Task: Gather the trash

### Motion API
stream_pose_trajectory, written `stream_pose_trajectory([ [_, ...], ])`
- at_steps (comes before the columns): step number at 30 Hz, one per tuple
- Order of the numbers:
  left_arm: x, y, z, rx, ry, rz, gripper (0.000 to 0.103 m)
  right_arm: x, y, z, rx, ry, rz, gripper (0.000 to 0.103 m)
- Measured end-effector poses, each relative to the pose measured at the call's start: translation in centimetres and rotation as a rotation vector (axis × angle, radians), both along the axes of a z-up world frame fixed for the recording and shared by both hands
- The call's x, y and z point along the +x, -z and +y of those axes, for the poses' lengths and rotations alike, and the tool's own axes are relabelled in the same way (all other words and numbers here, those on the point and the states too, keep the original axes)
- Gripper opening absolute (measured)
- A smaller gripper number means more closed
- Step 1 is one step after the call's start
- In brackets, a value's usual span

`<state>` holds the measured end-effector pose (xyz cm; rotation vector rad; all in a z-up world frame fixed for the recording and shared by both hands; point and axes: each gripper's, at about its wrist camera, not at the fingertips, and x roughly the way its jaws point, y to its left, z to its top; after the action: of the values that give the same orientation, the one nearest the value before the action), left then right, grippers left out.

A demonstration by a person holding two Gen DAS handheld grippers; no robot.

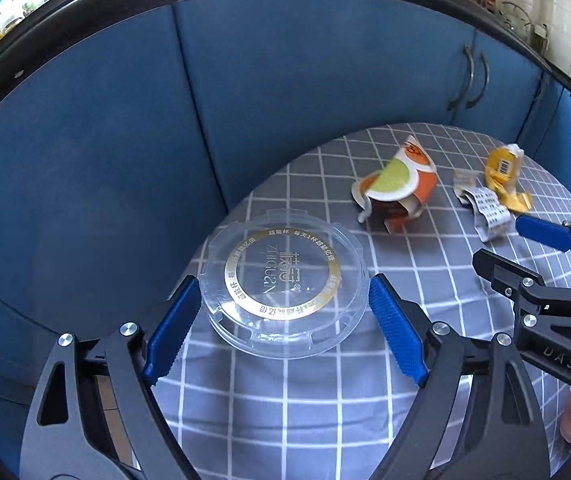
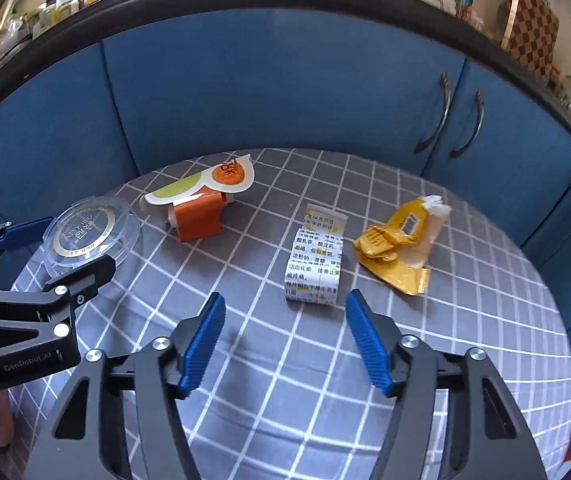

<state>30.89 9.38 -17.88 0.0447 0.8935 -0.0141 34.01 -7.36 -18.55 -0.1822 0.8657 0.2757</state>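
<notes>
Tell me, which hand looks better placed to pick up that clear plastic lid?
The left. The left gripper already has its open fingers on either side of the clear lid. The right gripper points at the folded leaflet, well away from the lid.

Each claw, the left claw (image 1: 283, 326) and the right claw (image 2: 283, 344), has matte black angular arms with triangular cut-outs, round silver screws at the pivots, and two ribbed blue pads. White lettering marks the black bodies toward nine o'clock and three o'clock.
</notes>
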Motion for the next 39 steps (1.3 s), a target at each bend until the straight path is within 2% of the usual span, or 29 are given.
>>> stream_pose_trajectory([
  [8,0.8,0.5,0.0,0.012,-0.011,0.006,0.084,1.6,0.9,0.0,0.036,-0.011,0.031,0.042],
  [11,0.8,0.6,0.0,0.013,-0.011,0.007,0.084,1.7,0.8,0.2,0.042,-0.021,0.029,0.025],
  [13,0.8,0.6,-0.1,0.012,-0.009,0.008,0.084,1.6,0.8,0.3,0.046,-0.032,0.034,0.008],
  [19,0.0,0.0,-0.3,0.01,-0.001,0.0,0.084,0.9,0.3,0.3,0.075,-0.039,0.046,0.002],
  [28,-1.9,-0.6,-0.7,0.0,0.008,-0.007,0.084,-1.9,-0.4,-1.2,0.087,-0.035,0.036,0.002],
  [39,-4.7,-1.9,-3.2,0.0,0.05,-0.025,0.084,-6.4,-2.1,-3.2,0.063,-0.003,0.015,0.002],
])
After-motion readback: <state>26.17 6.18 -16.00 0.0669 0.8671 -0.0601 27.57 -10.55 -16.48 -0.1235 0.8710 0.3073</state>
